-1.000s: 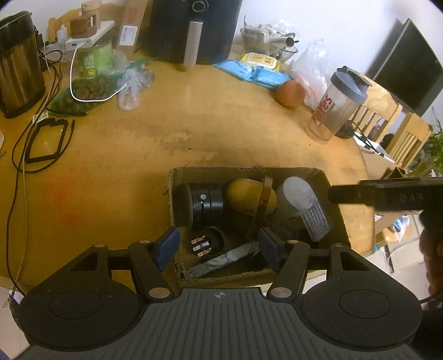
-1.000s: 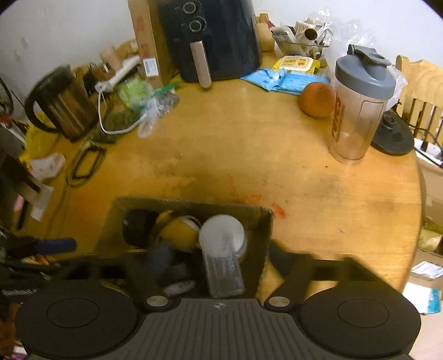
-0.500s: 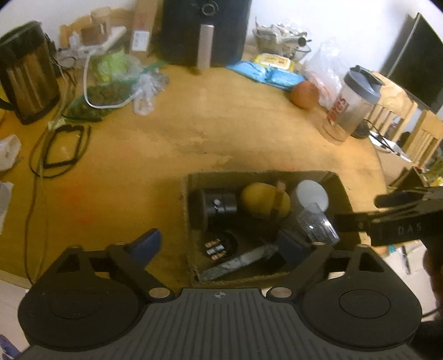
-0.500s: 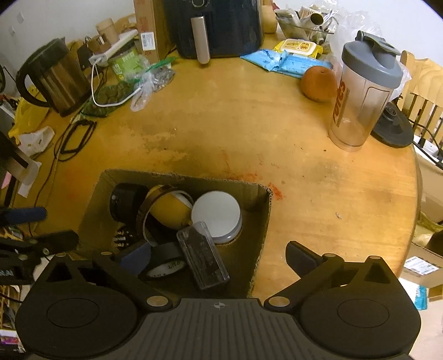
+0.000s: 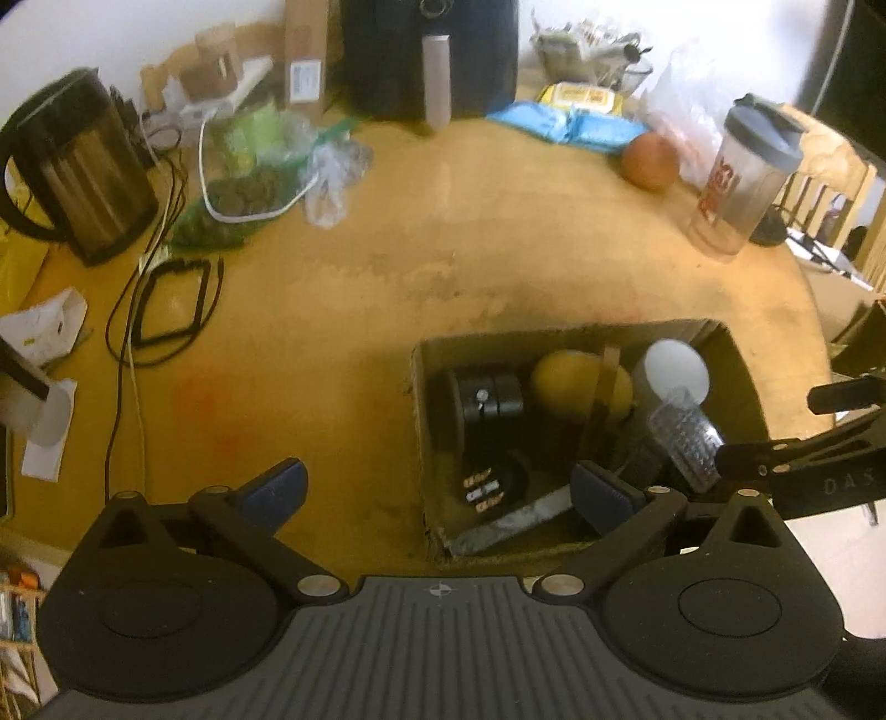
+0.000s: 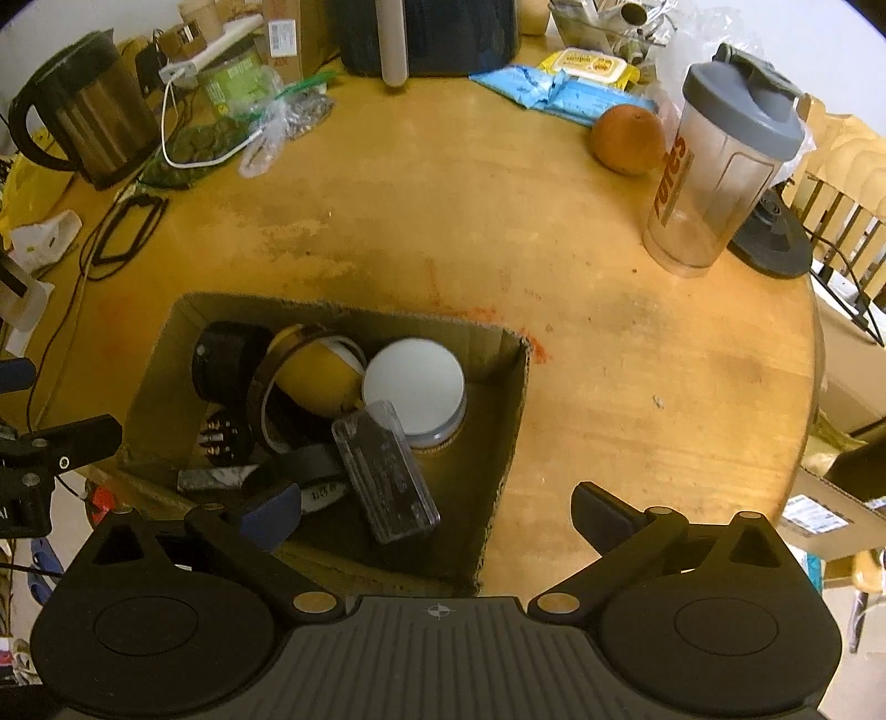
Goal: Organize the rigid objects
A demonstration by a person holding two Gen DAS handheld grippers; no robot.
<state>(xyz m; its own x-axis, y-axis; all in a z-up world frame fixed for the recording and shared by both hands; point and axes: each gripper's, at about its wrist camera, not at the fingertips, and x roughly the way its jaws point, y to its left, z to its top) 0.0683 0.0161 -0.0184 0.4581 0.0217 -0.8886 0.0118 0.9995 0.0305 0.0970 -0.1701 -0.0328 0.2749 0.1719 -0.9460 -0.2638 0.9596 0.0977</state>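
We see warm, rather dim indoor light, with pale glare on the wooden table (image 5: 443,183) near the far edge. Our left view is soft and slightly blurred; our right view is sharper. Both bend strongly at the edges, with dark corners. The cardboard box (image 6: 512,399) is shadowed inside.

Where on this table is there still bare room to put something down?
The widest bare patch is mid-table, bordered by the cardboard box in front, the air fryer behind, the kettle and cables on one side, and the shaker bottle and orange on the other. Another lies between box and bottle. The box itself is crowded.
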